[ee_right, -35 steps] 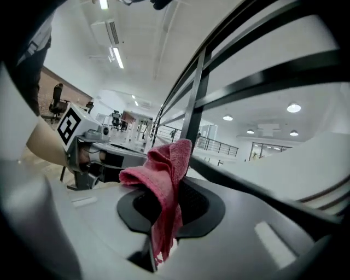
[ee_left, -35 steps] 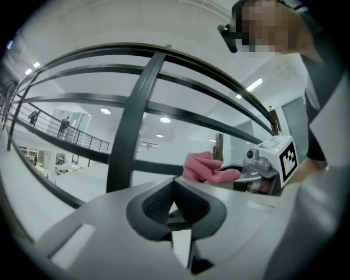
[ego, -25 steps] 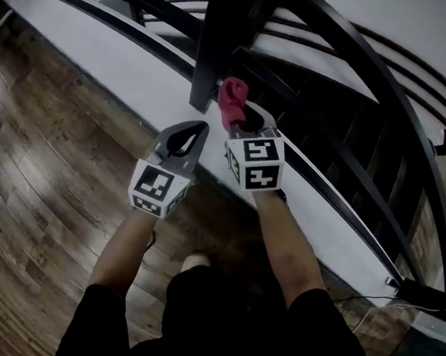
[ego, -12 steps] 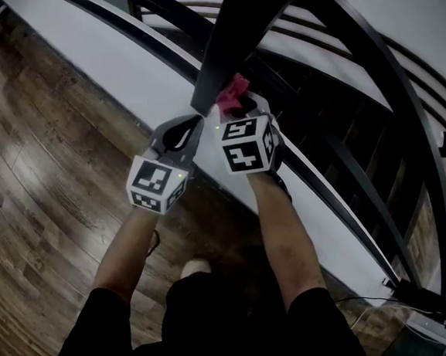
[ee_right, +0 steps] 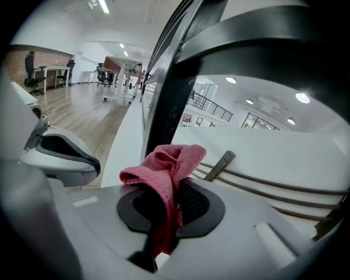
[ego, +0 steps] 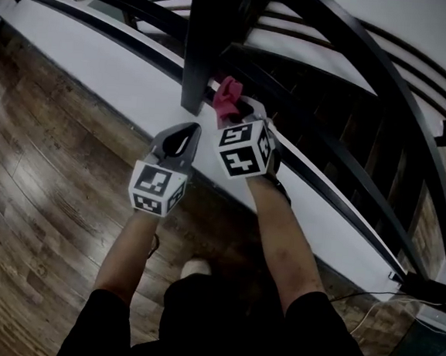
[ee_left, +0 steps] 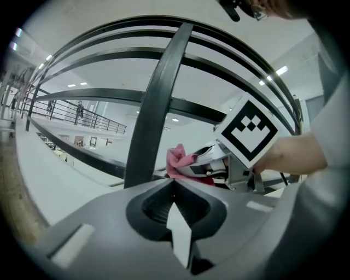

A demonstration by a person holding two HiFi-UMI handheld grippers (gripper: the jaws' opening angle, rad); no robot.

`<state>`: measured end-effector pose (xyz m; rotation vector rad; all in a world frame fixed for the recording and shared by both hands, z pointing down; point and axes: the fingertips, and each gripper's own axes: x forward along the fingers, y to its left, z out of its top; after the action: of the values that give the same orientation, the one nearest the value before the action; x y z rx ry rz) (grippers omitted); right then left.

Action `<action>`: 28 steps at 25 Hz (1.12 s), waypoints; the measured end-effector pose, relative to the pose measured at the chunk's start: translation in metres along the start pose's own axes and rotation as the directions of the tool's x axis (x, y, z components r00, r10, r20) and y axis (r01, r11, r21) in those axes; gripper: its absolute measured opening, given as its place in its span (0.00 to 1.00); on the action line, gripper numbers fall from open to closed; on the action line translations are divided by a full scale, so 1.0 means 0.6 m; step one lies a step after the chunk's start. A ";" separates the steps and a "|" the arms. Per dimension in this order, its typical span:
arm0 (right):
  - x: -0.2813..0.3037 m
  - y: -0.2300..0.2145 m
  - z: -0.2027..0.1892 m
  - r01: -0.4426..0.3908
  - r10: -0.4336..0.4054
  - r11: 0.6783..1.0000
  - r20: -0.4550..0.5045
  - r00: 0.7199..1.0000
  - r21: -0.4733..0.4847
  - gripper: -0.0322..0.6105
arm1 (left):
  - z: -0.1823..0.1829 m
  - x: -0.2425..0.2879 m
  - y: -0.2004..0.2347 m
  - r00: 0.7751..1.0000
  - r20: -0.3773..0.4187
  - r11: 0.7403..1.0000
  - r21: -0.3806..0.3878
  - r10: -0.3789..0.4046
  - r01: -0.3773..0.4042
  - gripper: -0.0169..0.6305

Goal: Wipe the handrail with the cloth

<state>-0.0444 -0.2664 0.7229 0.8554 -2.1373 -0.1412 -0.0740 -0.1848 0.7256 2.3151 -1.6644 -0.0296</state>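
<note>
My right gripper (ego: pixel 233 114) is shut on a pink cloth (ego: pixel 228 98), which bunches up out of its jaws (ee_right: pixel 165 164). The cloth sits just right of the lower end of a flat black railing post (ego: pixel 203 48); I cannot tell whether they touch. The black handrail (ego: pixel 386 87) curves away above and to the right. My left gripper (ego: pixel 188 129) hangs just left of the right one, shut with nothing in it (ee_left: pixel 174 183). In the left gripper view the post (ee_left: pixel 156 109) rises ahead, with the cloth (ee_left: pixel 178 160) and the right gripper's marker cube (ee_left: pixel 249 128) beside it.
A white ledge (ego: pixel 102 54) runs under the railing, edged by lower black rails (ego: pixel 337 199). Brown wooden floor (ego: pixel 43 196) lies to the left and below. The person's shoe (ego: pixel 194 266) shows by the ledge. Cables (ego: pixel 367 302) and a box lie at lower right.
The right gripper with the cloth rose against the post half a second ago and now sits slightly lower and to its right. The left gripper has barely moved.
</note>
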 end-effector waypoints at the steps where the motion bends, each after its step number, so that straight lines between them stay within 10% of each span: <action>1: -0.005 -0.005 -0.007 0.003 -0.003 1.000 -0.005 1.000 0.006 0.13 | 0.000 0.003 -0.007 1.000 -0.001 1.000 -0.002 -0.007 0.007 0.03; 28: -0.132 -0.101 -0.188 0.107 -0.100 0.994 -0.156 0.983 0.038 0.13 | -0.008 0.063 -0.196 0.983 -0.048 0.981 0.069 -0.178 0.181 0.03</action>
<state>0.1040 -0.2434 0.7240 0.9731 -1.9601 -0.0764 0.0483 -0.1846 0.7068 2.4957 -1.4552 0.0427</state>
